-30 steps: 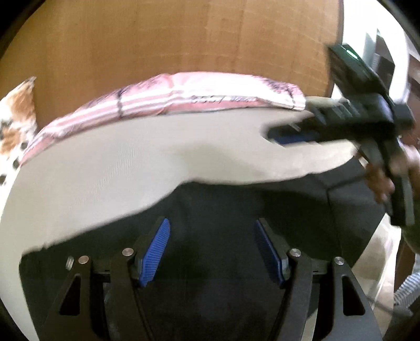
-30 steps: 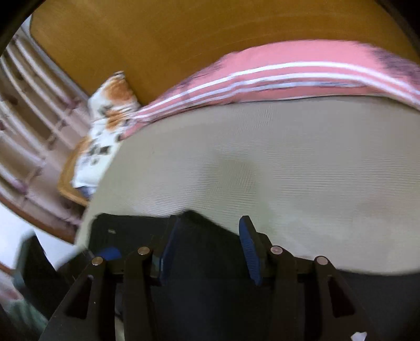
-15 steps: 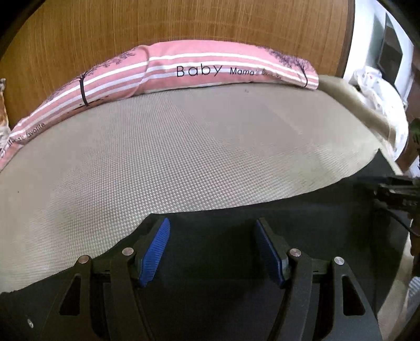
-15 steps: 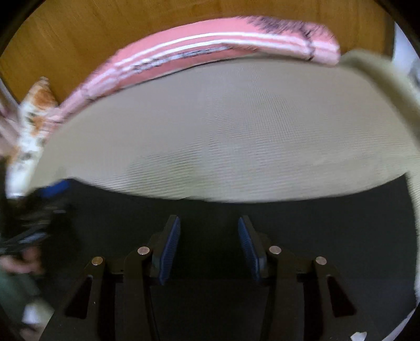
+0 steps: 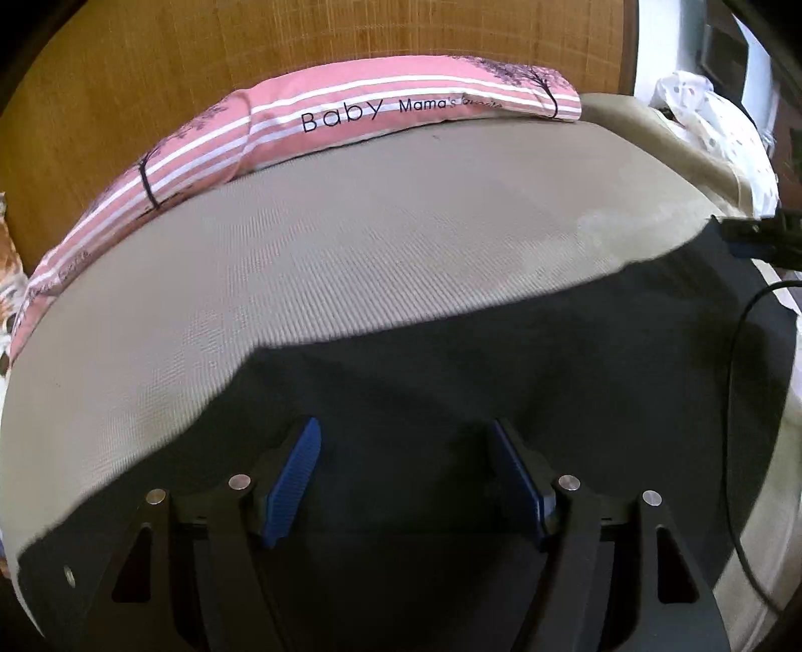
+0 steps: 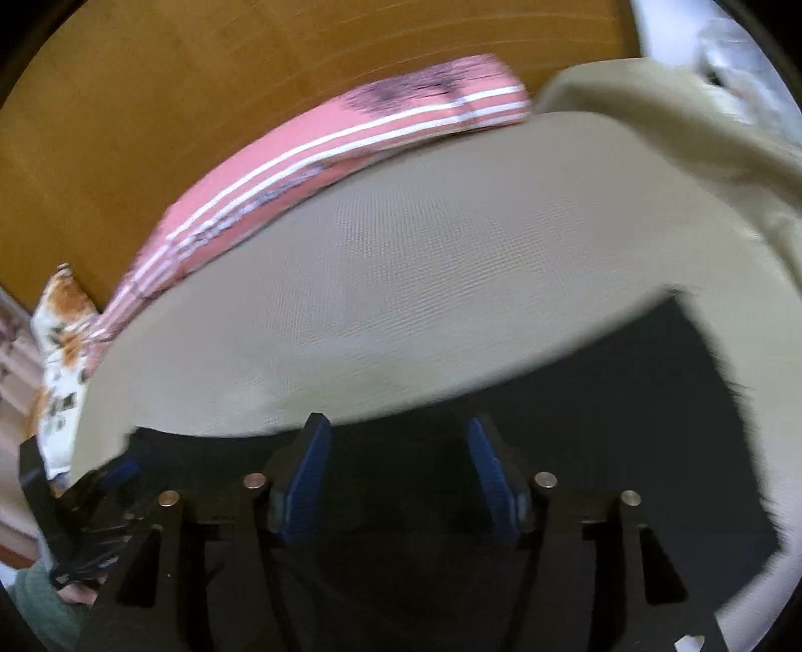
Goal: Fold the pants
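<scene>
- Pants [image 5: 501,401], dark and matte, lay spread flat on a beige-covered bed [image 5: 351,261] in the left wrist view, their far edge running diagonally across the cover. The left claw [image 5: 406,481] hung over the cloth with its blue pads [image 5: 293,481] spread and nothing between them. A pink striped pillow [image 5: 376,115] printed "Baby" lay along a wooden headboard [image 5: 250,45], well apart from the garment. At the right edge the other claw's tip showed near the garment's far corner, with a thin black cable [image 5: 732,401] trailing over the fabric.

- Pants [image 6: 576,426] filled the lower half of the right wrist view, which was blurred, with one frayed-looking edge curving down on the right. The right claw [image 6: 396,476] had just been opening; its pads [image 6: 306,476] stood apart over the dark cloth and pinched nothing. The left claw [image 6: 115,476] showed at the lower left by the garment's edge, above a green sleeve [image 6: 35,612]. A patterned cushion [image 6: 60,351] sat beyond the bed's left side.

- By its look the fabric was soft, light and limp, likely to sag and drag rather than hold a shape. The best hold appeared to be at two corners of one edge, pinched together so the fold would carry over evenly.
</scene>
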The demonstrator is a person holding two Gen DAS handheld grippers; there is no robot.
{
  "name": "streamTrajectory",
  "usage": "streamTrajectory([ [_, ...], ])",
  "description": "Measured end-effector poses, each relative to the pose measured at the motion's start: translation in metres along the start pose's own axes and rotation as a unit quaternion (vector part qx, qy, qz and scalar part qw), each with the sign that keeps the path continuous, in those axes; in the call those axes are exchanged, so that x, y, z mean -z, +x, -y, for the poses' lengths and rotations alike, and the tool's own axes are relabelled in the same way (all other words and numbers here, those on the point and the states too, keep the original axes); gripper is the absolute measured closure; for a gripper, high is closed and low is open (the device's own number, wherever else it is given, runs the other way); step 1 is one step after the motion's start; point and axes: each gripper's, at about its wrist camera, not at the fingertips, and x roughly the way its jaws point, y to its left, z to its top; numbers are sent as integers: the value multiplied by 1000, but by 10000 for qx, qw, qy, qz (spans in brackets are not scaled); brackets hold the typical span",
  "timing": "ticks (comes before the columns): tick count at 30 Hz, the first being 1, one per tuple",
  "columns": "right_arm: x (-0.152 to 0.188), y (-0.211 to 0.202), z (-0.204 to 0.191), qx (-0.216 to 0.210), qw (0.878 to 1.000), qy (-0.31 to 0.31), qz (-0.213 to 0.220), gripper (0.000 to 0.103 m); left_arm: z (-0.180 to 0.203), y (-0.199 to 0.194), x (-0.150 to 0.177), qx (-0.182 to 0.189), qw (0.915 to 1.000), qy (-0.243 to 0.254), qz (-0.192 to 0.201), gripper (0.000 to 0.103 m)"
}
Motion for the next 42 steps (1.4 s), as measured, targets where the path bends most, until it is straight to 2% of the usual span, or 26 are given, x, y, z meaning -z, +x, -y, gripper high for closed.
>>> streamTrajectory([
  [3,24,-11,52,624,9971,397,-201,46,-3,-6,11,193,9994,-263,-128,33],
  [4,36,-16,72,814,9946,578,-283,46,-1,-7,17,171,9993,-228,-225,33],
  [5,45,-21,85,933,9929,671,-317,46,3,-11,22,103,9998,-109,-165,33],
  [7,62,-41,105,811,9940,723,-108,52,12,-18,32,58,9997,135,-178,32],
  [8,67,-49,110,917,9928,769,-112,52,13,-22,35,59,9997,156,-187,32],
  [10,77,-55,123,1195,9877,965,-282,41,14,-27,43,58,9996,155,-208,32],
  [14,91,-70,144,506,9871,1515,-130,43,17,-37,54,-59,9996,160,-221,32],
  [16,96,-75,153,-60,9828,1845,7,42,19,-43,60,-126,9995,114,-249,32],
  [19,101,-69,168,-762,9678,2399,63,42,25,-56,65,-98,9998,65,-164,32],
  [22,104,-58,180,-1177,9503,2874,231,47,38,-69,67,162,9998,61,-80,32],
  [25,96,-48,189,-1319,9416,3071,414,62,55,-71,68,461,9988,100,-101,32],
  [27,92,-38,196,-1516,9317,3263,499,68,66,-64,71,485,9982,223,-263,32],
  [28,90,-35,200,-1552,9282,3341,514,75,69,-60,74,449,9979,286,-368,32],
  [29,88,-32,202,-1582,9254,3403,529,82,70,-57,76,414,9979,266,-412,32],
  [32,91,-25,208,-1703,9177,3540,588,93,61,-56,77,592,9972,-17,-465,32],
  [37,90,-41,201,-1859,9116,3607,651,94,60,-58,76,532,9974,-32,-478,32],
  [39,76,-49,185,-1989,9147,3449,687,94,52,-59,73,523,9974,-156,-466,32],
  [42,43,-57,134,-2246,9284,2880,682,94,32,-69,69,551,9962,-577,-341,32],
])
